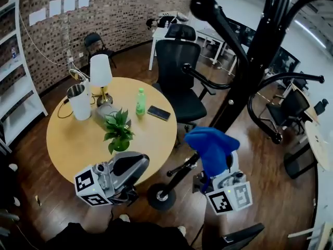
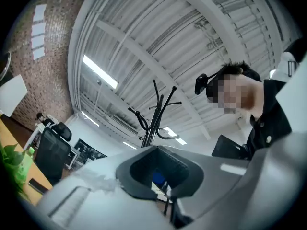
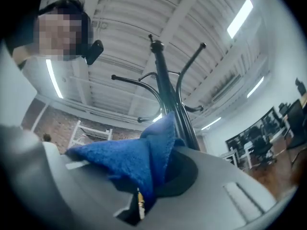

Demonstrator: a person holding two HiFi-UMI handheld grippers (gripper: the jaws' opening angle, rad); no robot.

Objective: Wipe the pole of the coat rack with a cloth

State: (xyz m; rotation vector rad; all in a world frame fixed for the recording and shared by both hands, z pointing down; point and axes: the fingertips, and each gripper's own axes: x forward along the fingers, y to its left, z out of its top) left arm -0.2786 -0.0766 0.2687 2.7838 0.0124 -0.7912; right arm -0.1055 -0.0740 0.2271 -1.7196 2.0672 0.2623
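Observation:
The black coat rack pole (image 1: pixel 255 61) slants from the upper right down to its foot (image 1: pixel 161 197) by my feet. A blue cloth (image 1: pixel 210 147) is bunched up beside the pole's lower part, with my right gripper (image 1: pixel 218 173) shut on it from below. In the right gripper view the cloth (image 3: pixel 139 159) fills the jaws and its tip lies in front of the pole (image 3: pixel 165 87); I cannot tell if they touch. My left gripper (image 1: pixel 136 165) hangs low at the left, away from the pole, shut and holding nothing. The left gripper view shows the rack (image 2: pixel 154 111) farther off.
A round wooden table (image 1: pixel 73 145) at the left carries a lamp (image 1: pixel 100 72), a kettle (image 1: pixel 79 100), a potted plant (image 1: pixel 117 132), a green bottle (image 1: pixel 140 102) and a phone (image 1: pixel 158 113). A black office chair (image 1: pixel 179 77) stands behind the rack. The rack's hooks (image 1: pixel 213 14) jut overhead.

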